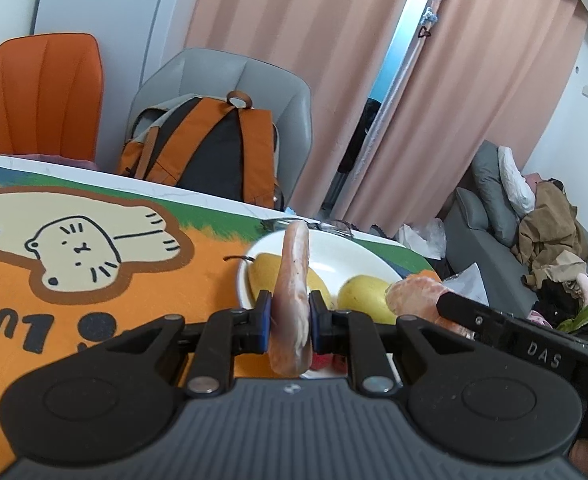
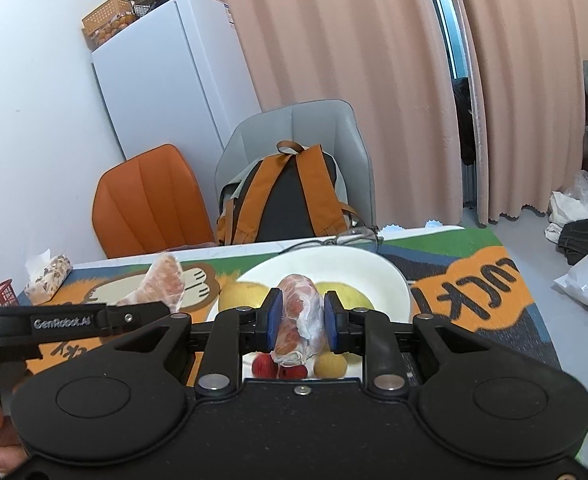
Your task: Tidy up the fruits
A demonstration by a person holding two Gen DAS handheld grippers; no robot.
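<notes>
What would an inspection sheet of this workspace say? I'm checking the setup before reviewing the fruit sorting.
Surface: table under a cartoon mat, orange and green.
Job's things: white plate holding yellow pears, small red fruits and a small yellow fruit; two peeled pomelo segments, both off the plate.
Clutter: tissue pack, eyeglasses, red basket.
Grippers: left gripper shut on left segment; right gripper shut on right segment.
Cables: nothing seen.
Surroundings: orange chair, grey chair with backpack, fridge, pink curtains, sofa with clothes.
</notes>
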